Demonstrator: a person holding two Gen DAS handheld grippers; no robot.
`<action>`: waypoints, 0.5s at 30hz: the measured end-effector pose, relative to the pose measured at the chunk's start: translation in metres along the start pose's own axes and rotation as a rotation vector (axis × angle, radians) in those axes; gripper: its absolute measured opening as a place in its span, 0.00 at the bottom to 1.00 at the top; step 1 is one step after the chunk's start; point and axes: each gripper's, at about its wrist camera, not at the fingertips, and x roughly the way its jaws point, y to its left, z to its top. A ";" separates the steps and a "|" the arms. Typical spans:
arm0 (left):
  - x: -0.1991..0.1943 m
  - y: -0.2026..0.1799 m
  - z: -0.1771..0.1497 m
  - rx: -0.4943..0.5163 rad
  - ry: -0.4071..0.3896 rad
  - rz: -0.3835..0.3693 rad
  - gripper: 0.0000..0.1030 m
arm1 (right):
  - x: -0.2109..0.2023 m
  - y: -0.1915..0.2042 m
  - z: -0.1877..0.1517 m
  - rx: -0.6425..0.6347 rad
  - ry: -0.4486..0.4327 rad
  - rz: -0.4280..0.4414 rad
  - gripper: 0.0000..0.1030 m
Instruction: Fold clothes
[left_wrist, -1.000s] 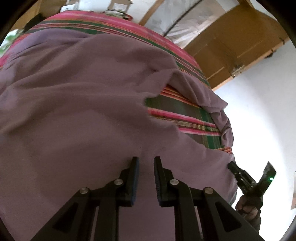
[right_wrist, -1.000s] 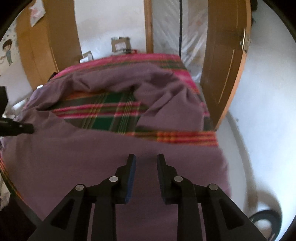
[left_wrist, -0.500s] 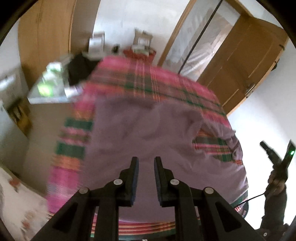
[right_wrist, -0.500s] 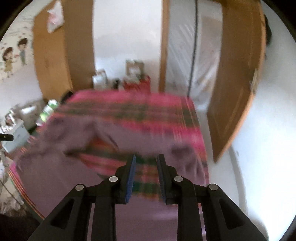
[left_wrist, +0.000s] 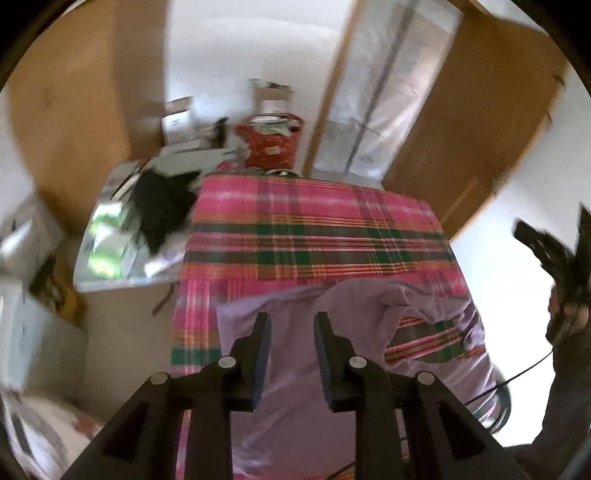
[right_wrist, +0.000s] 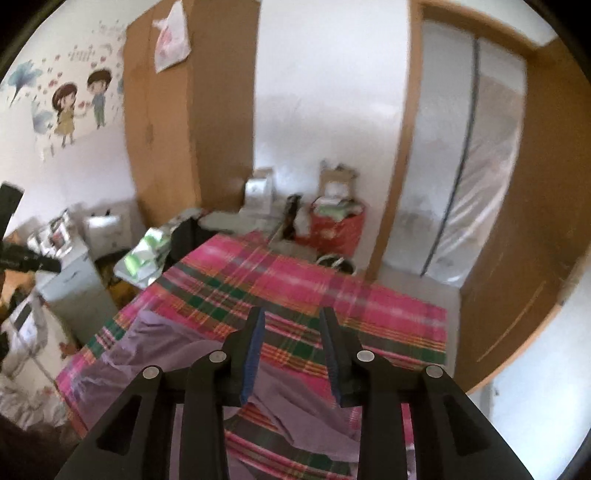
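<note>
So both claws are up over the bed (left_wrist: 314, 221), the one with the pink, green and orange plaid cover, and neither has anything in it. The left claw (left_wrist: 291, 325) has its jaws spreading apart, a moderate gap between them, nothing between the pads, just the purple garment (left_wrist: 295, 413) lying on the bed behind them. Same story with the right claw (right_wrist: 291, 325): jaws opening, moderately apart, empty, with plaid showing through the gap.

The purple garment is spread over the near end of the bed, rumpled. A fold of it humps up toward the middle of the bed, and a patch of plaid peeks out between the layers on the right side in the left wrist view. In the right wrist view the garment (right_wrist: 166, 354) covers the near left part of the bed.

Past the far end of the bed there's a red bag (right_wrist: 340, 229) stuffed with things, just beside a wooden door frame. Left of the bed sits a shiny tray-like surface with a black cloth (left_wrist: 162, 206) on it. Pictures are fairly blurry.
</note>
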 end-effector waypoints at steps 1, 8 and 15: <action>0.009 -0.004 0.012 0.033 0.009 0.000 0.24 | 0.014 0.002 0.006 -0.013 0.023 0.019 0.31; 0.146 0.016 0.037 -0.016 0.200 -0.009 0.24 | 0.120 0.007 -0.025 -0.139 0.156 0.055 0.31; 0.257 0.008 0.026 0.091 0.338 0.006 0.24 | 0.219 -0.017 -0.082 -0.129 0.314 0.132 0.31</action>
